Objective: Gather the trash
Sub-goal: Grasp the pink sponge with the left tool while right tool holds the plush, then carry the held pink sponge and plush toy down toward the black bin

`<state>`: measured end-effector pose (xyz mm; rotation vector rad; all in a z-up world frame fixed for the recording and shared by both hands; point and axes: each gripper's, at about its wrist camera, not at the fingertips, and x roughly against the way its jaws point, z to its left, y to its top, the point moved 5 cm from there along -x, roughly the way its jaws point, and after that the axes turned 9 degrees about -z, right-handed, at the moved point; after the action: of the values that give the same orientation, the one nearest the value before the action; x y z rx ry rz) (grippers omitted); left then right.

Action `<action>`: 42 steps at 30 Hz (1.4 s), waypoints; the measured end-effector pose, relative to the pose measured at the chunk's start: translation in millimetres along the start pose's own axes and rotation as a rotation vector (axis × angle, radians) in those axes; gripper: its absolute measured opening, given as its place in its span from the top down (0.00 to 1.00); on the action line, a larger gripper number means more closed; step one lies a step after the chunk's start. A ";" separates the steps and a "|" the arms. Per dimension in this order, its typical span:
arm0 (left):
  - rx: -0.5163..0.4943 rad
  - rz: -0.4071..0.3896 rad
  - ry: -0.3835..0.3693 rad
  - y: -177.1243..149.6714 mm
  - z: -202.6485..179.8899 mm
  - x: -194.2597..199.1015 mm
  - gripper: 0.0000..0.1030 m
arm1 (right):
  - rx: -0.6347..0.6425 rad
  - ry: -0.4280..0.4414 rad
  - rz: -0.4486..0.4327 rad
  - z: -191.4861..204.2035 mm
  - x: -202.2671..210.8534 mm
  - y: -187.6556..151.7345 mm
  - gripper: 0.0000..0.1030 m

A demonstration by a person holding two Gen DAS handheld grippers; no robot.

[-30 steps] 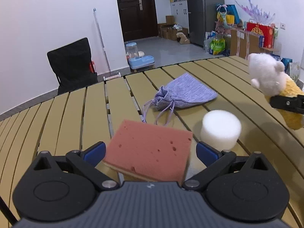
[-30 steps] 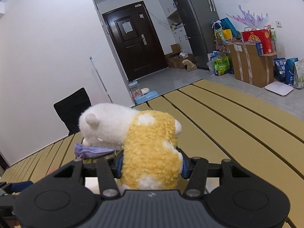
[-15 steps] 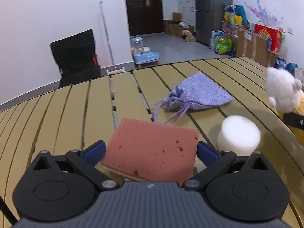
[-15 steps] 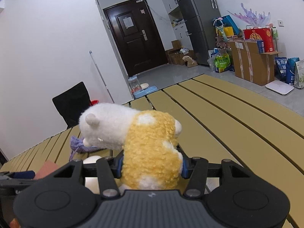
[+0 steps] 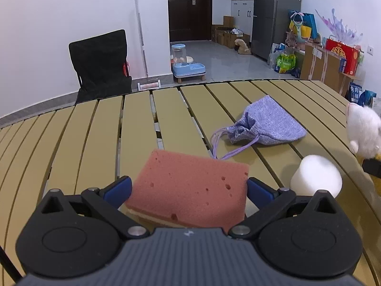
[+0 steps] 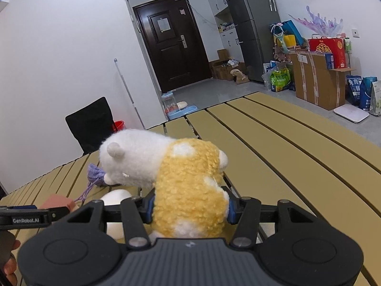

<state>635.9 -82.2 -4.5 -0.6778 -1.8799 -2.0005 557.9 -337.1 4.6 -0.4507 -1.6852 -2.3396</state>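
My left gripper [image 5: 188, 188] is shut on a pink sponge [image 5: 190, 186] with a pale underside, held just above the slatted table [image 5: 95, 138]. My right gripper [image 6: 188, 205] is shut on a yellow and white plush toy [image 6: 181, 176], whose white head [image 5: 364, 128] shows at the right edge of the left wrist view. A white foam cylinder [image 5: 316, 178] stands on the table between both grippers, also visible as the foam cylinder [image 6: 116, 196] left of the toy. A purple drawstring pouch [image 5: 264, 125] lies beyond it.
A black folding chair [image 5: 100, 66] stands past the far table edge, with a mop [image 5: 141, 40] against the wall. A pet water feeder [image 5: 185, 64], cardboard boxes [image 6: 316, 78] and a fridge [image 6: 250, 23] are on the floor beyond. A hand [image 6: 7, 262] shows at lower left.
The left gripper with the sponge has shifted left, so the pouch, foam cylinder and plush toy slid rightward in its view. The right gripper holds still with the toy.
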 end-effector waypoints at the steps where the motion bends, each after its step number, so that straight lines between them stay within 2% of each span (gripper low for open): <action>1: 0.003 0.007 -0.004 -0.7 0.2 -1.9 0.00 | 0.001 0.000 0.000 0.4 -0.3 -0.4 0.50; 7: 0.002 0.011 0.016 -3.4 -3.5 -3.4 0.00 | 0.007 0.004 0.002 3.2 -1.8 -1.6 0.50; 10: -0.046 -0.017 0.033 -6.2 -9.6 2.7 0.04 | 0.009 0.006 0.001 3.2 -0.7 -1.7 0.50; 16: -0.035 -0.043 0.031 -11.7 -10.4 17.9 0.06 | 0.024 0.011 -0.005 -0.2 8.1 -3.2 0.50; 30: -0.021 -0.128 0.042 -11.8 -13.3 84.3 0.06 | 0.056 0.059 -0.004 19.3 38.9 -8.2 0.50; 38: -0.001 -0.131 0.074 -23.1 -8.5 130.3 0.06 | 0.102 0.071 -0.014 31.9 79.8 -5.6 0.50; 42: 0.034 -0.112 0.061 -34.2 -2.3 147.5 0.06 | 0.113 0.050 -0.011 33.6 100.5 -6.7 0.50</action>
<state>493.8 -67.7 45.7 -0.5063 -1.9504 -2.0276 466.2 -303.2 46.0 -0.3596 -1.7892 -2.2294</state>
